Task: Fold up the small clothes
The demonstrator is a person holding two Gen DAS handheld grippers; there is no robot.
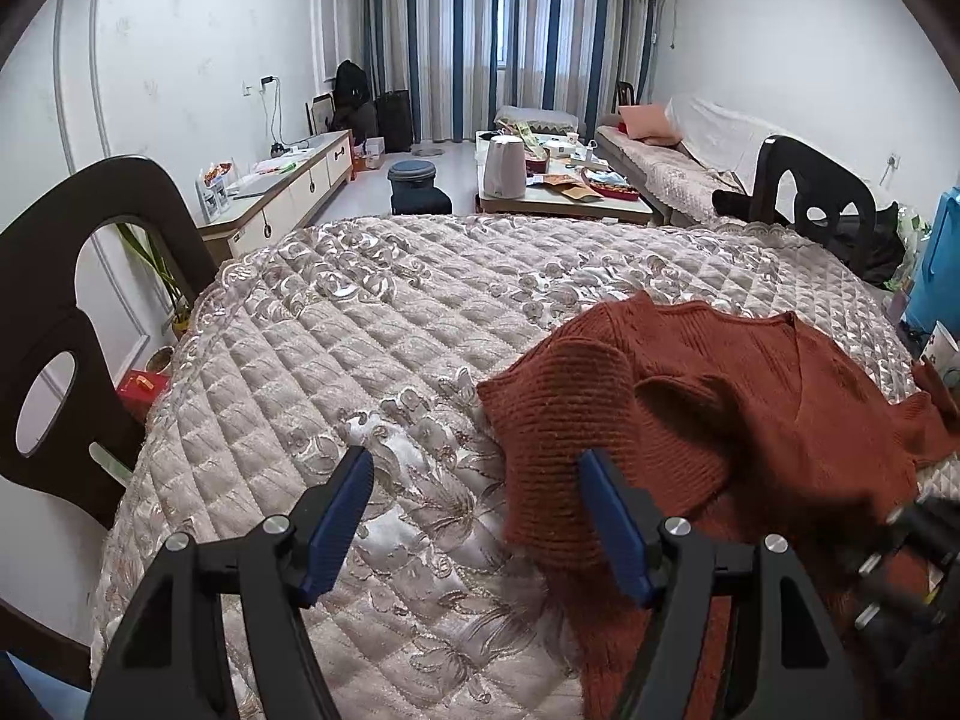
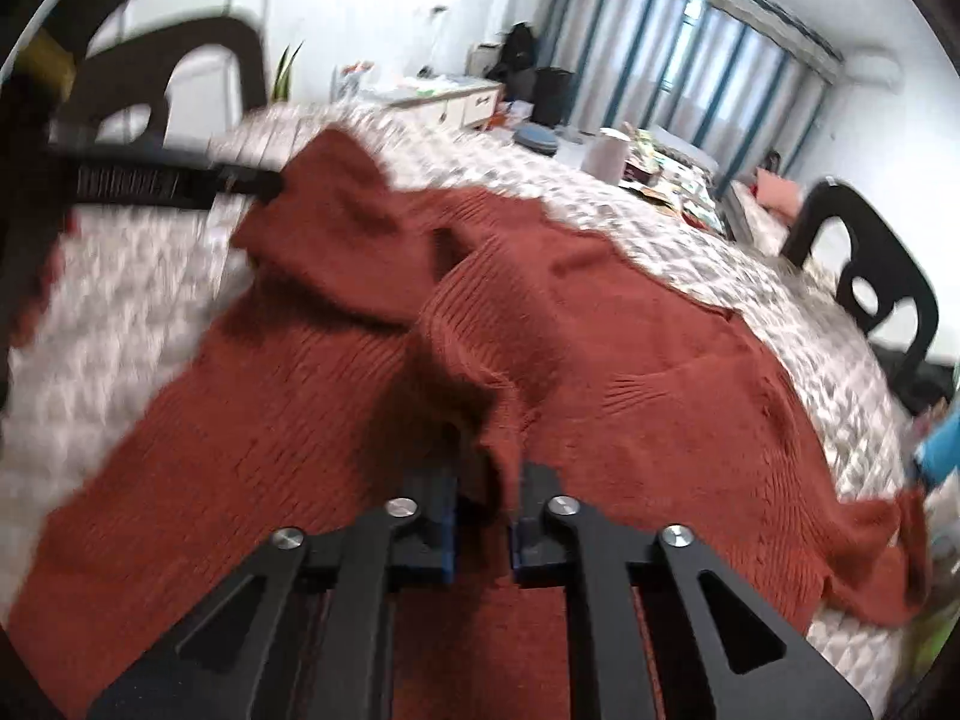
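A rust-red knit sweater lies crumpled on the quilted table cover. My left gripper is open, its blue pads just above the cover at the sweater's folded left sleeve; nothing is between them. In the right wrist view the sweater fills the middle. My right gripper is shut on a raised fold of the sweater and lifts it. The left gripper's black arm shows at the sweater's far left corner; the view is blurred.
Dark wooden chairs stand at the left and far right of the table. A blue box sits at the right edge. Beyond are a coffee table with a kettle, a sofa and a low cabinet.
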